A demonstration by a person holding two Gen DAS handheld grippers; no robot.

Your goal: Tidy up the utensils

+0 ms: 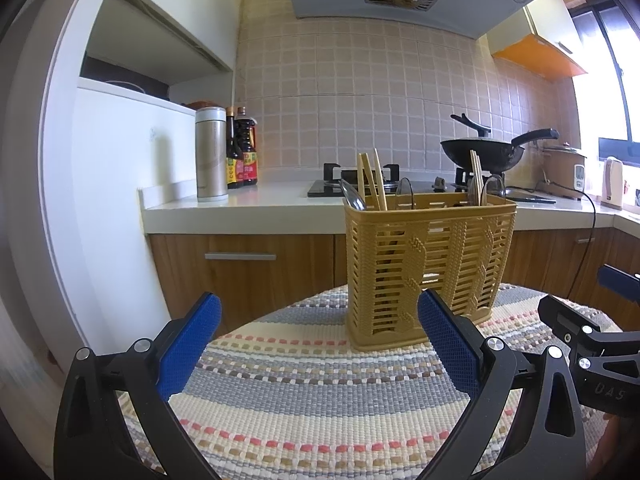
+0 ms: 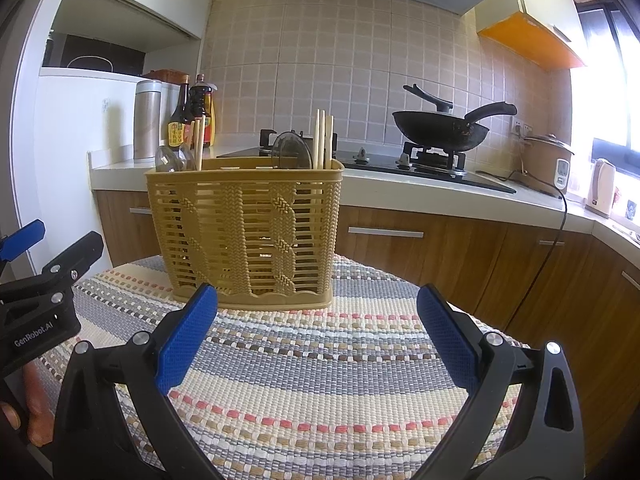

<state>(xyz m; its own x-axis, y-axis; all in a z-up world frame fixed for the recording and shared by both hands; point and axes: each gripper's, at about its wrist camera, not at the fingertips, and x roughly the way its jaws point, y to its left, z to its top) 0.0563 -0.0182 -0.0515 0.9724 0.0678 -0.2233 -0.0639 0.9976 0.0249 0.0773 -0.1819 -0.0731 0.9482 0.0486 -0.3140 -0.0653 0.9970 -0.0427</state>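
A tan plastic utensil basket stands upright on a striped woven mat. It also shows in the right wrist view. Wooden chopsticks and spoons stand in its left part, more chopsticks and clear spoons in its right part. In the right wrist view chopsticks and a clear spoon stick up. My left gripper is open and empty in front of the basket. My right gripper is open and empty, just short of the basket.
Behind the mat runs a kitchen counter with a steel flask, sauce bottles, a gas hob and a black wok. A rice cooker and a kettle stand at the right. The other gripper shows at each view's edge.
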